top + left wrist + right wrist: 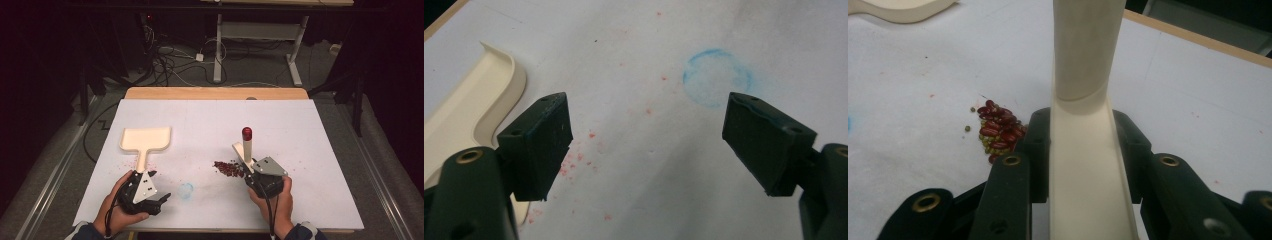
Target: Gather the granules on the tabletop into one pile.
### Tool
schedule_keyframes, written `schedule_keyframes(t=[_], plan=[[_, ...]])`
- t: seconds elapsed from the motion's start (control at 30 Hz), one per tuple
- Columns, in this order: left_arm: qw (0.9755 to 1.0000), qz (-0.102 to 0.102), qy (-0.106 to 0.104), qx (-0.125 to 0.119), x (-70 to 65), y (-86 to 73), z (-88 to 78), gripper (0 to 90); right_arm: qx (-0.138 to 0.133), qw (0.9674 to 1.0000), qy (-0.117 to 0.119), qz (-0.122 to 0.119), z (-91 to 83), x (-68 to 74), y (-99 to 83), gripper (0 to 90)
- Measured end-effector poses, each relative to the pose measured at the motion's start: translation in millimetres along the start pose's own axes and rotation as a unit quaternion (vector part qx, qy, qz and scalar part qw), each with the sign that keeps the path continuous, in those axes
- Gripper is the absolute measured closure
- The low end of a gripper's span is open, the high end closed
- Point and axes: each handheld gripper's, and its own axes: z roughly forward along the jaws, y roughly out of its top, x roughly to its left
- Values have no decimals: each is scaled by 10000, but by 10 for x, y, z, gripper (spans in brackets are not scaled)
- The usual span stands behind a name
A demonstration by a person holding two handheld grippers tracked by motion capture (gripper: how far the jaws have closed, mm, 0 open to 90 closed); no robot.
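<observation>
A cream dustpan lies flat on the left of the white table, its handle pointing at my left gripper. That gripper is open, jaws wide apart and nothing between them; in the left gripper view the dustpan lies just beside the left jaw. A pile of red and green beans sits mid-table. My right gripper is shut on a cream tool with a red tip, held upright just right of the beans.
A faint blue ring marks the sheet between the two grippers. Red specks dot the table near the dustpan handle. A wooden edge runs along the far side; cables and desk legs lie beyond.
</observation>
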Motion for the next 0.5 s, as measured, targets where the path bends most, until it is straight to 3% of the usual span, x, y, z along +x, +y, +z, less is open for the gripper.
schedule_keyframes(t=[0.1, 0.27, 0.4, 0.5], plan=[[10000, 0, 8, -35, 6, 1, -15, 190, -70, 10000, -13, -20, 1, 1, 11, 676], [10000, -20, 20, -48, 20, -8, -18, 190, -129, 9998, -77, 107, -65, -149, 32, 675], [10000, -1, 48, -69, 24, -2, -32, 190, -196, 9998, 74, 48, -173, -370, 33, 675], [9999, -23, 67, -91, 33, -1, -34, 190, -159, 9991, 398, -19, -274, -571, 6, 674]])
